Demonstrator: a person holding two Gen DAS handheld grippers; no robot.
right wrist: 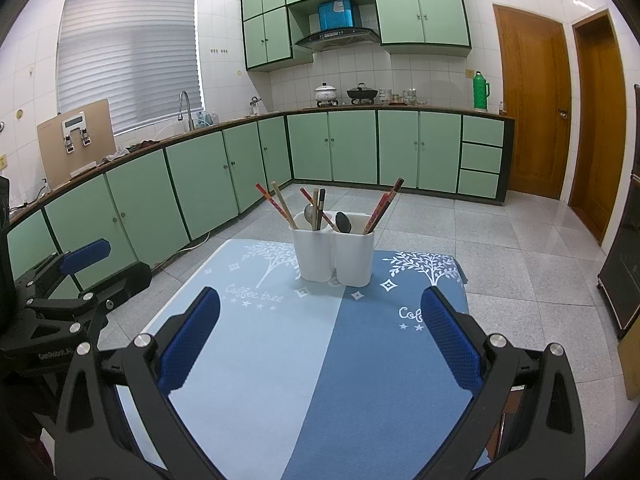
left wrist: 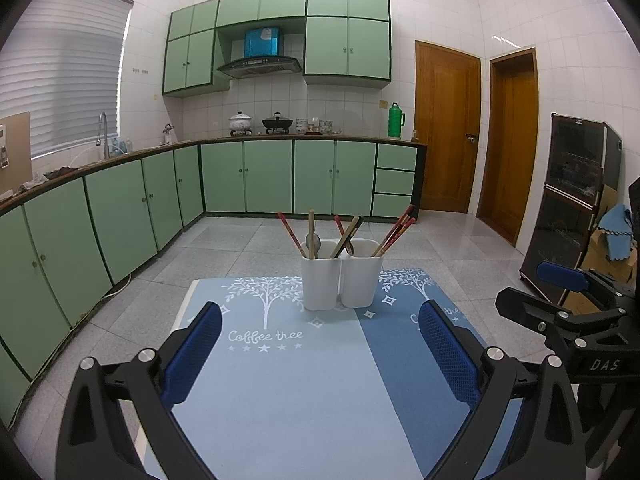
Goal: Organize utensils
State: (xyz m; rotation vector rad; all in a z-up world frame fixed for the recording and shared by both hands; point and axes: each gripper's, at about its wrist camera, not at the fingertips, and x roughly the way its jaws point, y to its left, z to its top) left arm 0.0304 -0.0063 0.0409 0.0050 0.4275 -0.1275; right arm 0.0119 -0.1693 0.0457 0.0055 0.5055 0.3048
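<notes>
Both grippers, left (left wrist: 320, 344) and right (right wrist: 320, 332), hover with jaws apart, empty, short of the holder (right wrist: 334, 254) on the counter (right wrist: 280, 360). Chopsticks (right wrist: 382, 206) and spoons (right wrist: 343, 222) sit mixed inside; best pinch one stick high and lift straight.

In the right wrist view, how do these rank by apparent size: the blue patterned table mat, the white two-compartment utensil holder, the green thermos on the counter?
From largest to smallest as they look:
1. Blue patterned table mat
2. White two-compartment utensil holder
3. Green thermos
The thermos stands far from the camera, so its true size against the holder is unsure.
</notes>
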